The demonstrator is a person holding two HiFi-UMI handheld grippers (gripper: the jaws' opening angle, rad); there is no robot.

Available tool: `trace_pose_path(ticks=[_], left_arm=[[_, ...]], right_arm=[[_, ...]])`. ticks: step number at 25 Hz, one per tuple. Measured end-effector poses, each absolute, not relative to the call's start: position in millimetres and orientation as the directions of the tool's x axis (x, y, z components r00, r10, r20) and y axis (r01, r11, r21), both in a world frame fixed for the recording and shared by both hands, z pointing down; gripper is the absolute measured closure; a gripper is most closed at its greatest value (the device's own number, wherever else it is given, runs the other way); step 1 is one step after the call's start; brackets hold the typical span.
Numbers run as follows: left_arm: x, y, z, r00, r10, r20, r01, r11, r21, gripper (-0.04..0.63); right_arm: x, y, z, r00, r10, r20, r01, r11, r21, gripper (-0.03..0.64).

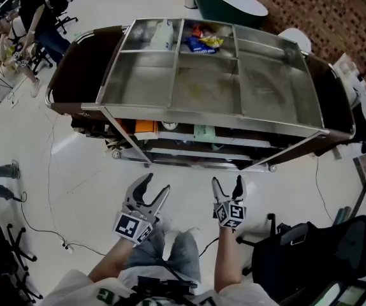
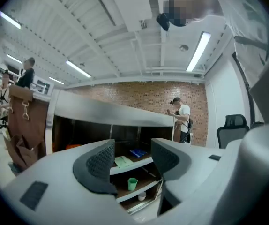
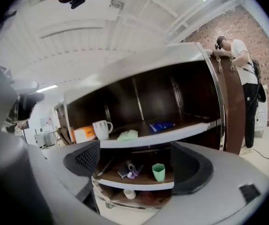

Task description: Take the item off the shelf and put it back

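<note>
A steel-topped shelf cart (image 1: pixel 203 116) stands in front of me, seen from above in the head view. In the right gripper view its upper shelf carries a white mug (image 3: pixel 101 128), an orange box (image 3: pixel 82 134), a green cloth (image 3: pixel 127 135) and a blue packet (image 3: pixel 161 125). A green cup (image 3: pixel 158 171) stands on the shelf below. My left gripper (image 1: pixel 157 182) and right gripper (image 1: pixel 227 180) hover over the floor short of the cart, both open and empty. The left gripper view also shows the green cup (image 2: pixel 132 183) between its wide jaws.
A white bottle (image 1: pixel 164 34) and snack packets (image 1: pixel 203 42) lie in the cart's top tray. A black chair with a bag (image 1: pixel 310 247) stands at my right. People sit at the far left (image 1: pixel 23 24). A person (image 3: pixel 240 64) stands by the cart's end.
</note>
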State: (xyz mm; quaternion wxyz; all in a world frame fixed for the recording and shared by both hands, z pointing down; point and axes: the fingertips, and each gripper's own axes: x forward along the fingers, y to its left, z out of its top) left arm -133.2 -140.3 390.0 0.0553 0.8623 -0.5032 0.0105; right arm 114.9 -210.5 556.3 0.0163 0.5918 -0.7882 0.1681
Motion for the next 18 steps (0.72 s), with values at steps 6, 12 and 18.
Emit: trace_pose_path(ticks=[6, 12, 18], left_arm=[[-127.3, -123.2, 294.1, 0.539, -0.842, -0.010, -0.842, -0.539, 0.022, 0.359], [-124.5, -100.5, 230.3, 0.558, -0.826, -0.078, -0.829, -0.559, -0.014, 0.359], [-146.1, -85.1, 219.2, 0.503, -0.851, -0.150, -0.864, -0.498, -0.070, 0.359]], right_arm=[[91.2, -129.5, 380.1, -0.330, -0.941, 0.080, -0.922, 0.303, -0.243, 0.124], [86.3, -92.0, 270.0, -0.313, -0.947, -0.075, -0.938, 0.320, -0.133, 0.129], [87.9, -96.6, 239.9, -0.297, -0.950, -0.092, -0.955, 0.296, 0.027, 0.137]])
